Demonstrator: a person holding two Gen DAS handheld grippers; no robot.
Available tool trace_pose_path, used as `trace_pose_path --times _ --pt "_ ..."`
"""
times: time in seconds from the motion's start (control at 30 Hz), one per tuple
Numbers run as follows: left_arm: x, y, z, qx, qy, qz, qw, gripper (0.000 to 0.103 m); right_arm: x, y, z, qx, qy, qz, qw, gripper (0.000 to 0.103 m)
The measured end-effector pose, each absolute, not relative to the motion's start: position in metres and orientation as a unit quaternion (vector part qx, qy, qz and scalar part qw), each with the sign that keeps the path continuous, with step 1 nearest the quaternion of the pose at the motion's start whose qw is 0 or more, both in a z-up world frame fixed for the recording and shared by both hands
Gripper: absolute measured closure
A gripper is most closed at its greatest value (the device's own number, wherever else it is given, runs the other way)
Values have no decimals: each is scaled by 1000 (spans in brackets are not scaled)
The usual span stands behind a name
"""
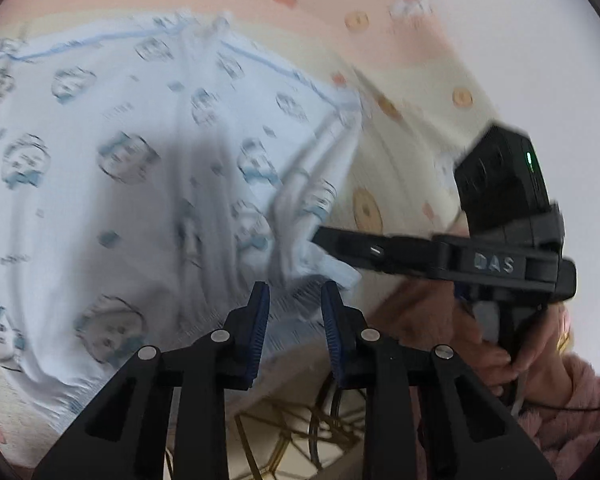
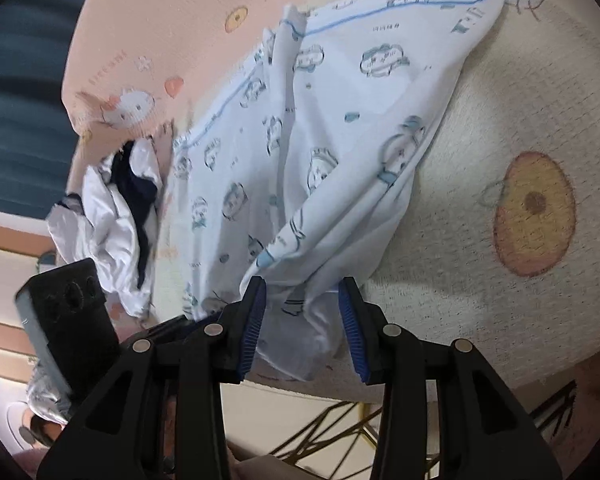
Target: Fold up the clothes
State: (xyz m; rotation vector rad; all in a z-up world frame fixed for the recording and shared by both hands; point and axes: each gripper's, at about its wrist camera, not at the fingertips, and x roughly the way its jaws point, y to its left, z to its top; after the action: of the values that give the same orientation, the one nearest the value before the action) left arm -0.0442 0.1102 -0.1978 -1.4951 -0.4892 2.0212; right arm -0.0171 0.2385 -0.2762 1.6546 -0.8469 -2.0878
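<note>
A light blue garment (image 1: 148, 168) printed with cartoon faces lies spread on the blanket-covered table (image 1: 412, 128). My left gripper (image 1: 294, 300) hovers over its near hem, jaws open a little, with flat cloth showing between the blue pads. In the left wrist view the right gripper (image 1: 328, 242) comes in from the right, and folds of cloth converge on its tip. In the right wrist view a bunched fold of the garment (image 2: 340, 128) fills the gap of the right gripper (image 2: 302, 300) and rises off the table (image 2: 480, 300), casting a shadow.
A crumpled white and navy garment (image 2: 112, 216) lies at the table's left end. A person's hand and pink fluffy sleeve (image 1: 572, 400) hold the right gripper. The table's near edge runs just under both grippers, with a gold wire frame (image 1: 284, 436) below.
</note>
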Motion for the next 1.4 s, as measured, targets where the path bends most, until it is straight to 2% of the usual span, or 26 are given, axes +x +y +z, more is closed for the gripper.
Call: trace_pose_path --times 0.03,0.07,0.1,0.2,0.33,0.37,0.4,0.43,0.73,0.77,0.8,0.83,0.9,1.2,1.4 --pt "-44 107 -198 -563 -191 750 290 72 -18 238 -279 588 -293 -734 169 63" --pt "-45 103 -198 -563 -197 747 294 63 -19 238 -282 594 -292 -731 166 63" --pt "-45 101 -196 -560 -199 747 298 48 -19 238 -287 601 -295 -724 166 63" --pt "-35 114 -184 -543 -128 774 300 46 -20 235 -299 621 -296 -705 174 63" --pt "-43 122 -193 -558 -140 759 304 46 -21 234 -297 622 -290 -706 173 63" --pt "-45 124 -195 -562 -143 756 305 53 -20 236 -296 620 -293 -708 169 63" --pt "-47 126 -197 -565 -146 752 306 66 -18 239 -294 617 -295 -711 165 63" --pt "-49 128 -199 -569 -149 748 308 68 -16 242 -292 613 -298 -714 160 63" --pt "-68 128 -216 -604 -191 710 308 66 -10 259 -290 625 -271 -723 114 63" --pt "-70 128 -216 -603 -190 713 304 69 -10 261 -289 623 -276 -723 114 63" --pt "-72 130 -215 -603 -185 717 297 85 -10 262 -287 619 -279 -725 113 63" --pt "-74 131 -215 -606 -179 720 286 90 -10 264 -284 615 -281 -728 111 63" --pt "-76 129 -211 -602 -181 727 277 93 -9 268 -277 606 -285 -734 107 63" --pt "-68 74 -158 -538 -238 776 226 94 -8 233 -248 587 -254 -756 138 63" --pt "-52 35 -163 -520 -293 784 170 94 -26 195 -227 581 -196 -771 175 63"
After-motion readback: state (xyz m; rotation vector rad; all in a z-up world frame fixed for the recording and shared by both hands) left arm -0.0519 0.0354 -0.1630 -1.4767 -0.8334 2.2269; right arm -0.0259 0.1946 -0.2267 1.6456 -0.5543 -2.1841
